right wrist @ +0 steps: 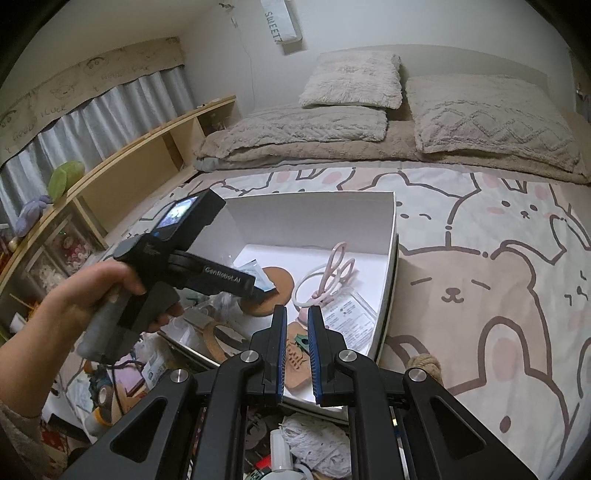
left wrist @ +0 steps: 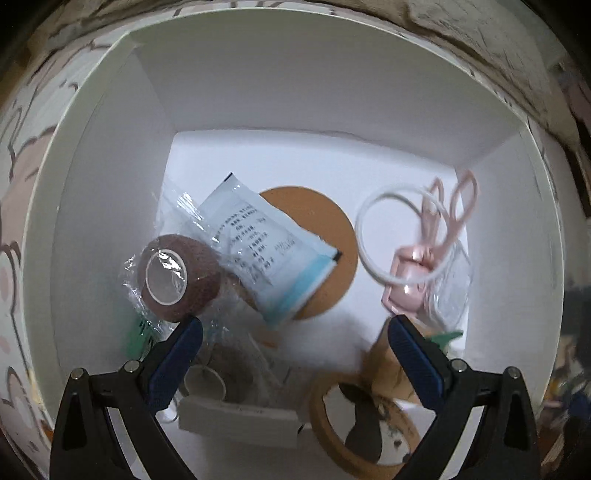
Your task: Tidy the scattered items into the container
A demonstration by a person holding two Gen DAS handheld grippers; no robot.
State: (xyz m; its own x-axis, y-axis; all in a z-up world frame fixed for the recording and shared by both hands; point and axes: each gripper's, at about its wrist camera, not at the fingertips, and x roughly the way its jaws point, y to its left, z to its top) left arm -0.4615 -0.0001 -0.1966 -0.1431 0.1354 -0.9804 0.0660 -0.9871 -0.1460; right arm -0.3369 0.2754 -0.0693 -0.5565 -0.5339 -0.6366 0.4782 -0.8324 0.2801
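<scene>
Curtain valance (right wrist: 55, 99) at far left of the right wrist view carries line drawings and the words "GOOD LUCK". Below it a wooden shelf (right wrist: 147, 155) runs beside the bed, with a green plush (right wrist: 65, 177) on top. A person's left hand (right wrist: 110, 291) grips the left hand-held gripper (left wrist: 295, 332); its black body reads "GenRobot.AI" and bears a small lit screen. It points down into the white box (right wrist: 388, 266), the container, which sits on the bunny-and-bear bedsheet (right wrist: 498, 258).

From the left wrist view, its blue-padded jaws stand wide apart with nothing between them. In the box, from left: a brown bandage roll (left wrist: 177, 277) in clear wrap, a white sachet (left wrist: 266, 251) printed with small text too fine to read, lying over a round cork coaster (left wrist: 325, 229), then a white ring (left wrist: 399, 236) over pink scissors (left wrist: 443, 229). Near the bottom edge lie a white flat box (left wrist: 240, 417) and a cork ring (left wrist: 354, 424).

The right hand-held gripper (right wrist: 297, 354) hovers over the box's near edge, jaws closed to a narrow gap and holding nothing. More scattered items (right wrist: 295, 443) lie beneath it, outside the box. On the wall above the pillows (right wrist: 354, 77) hangs a sign (right wrist: 280, 22) reading "SWEET".
</scene>
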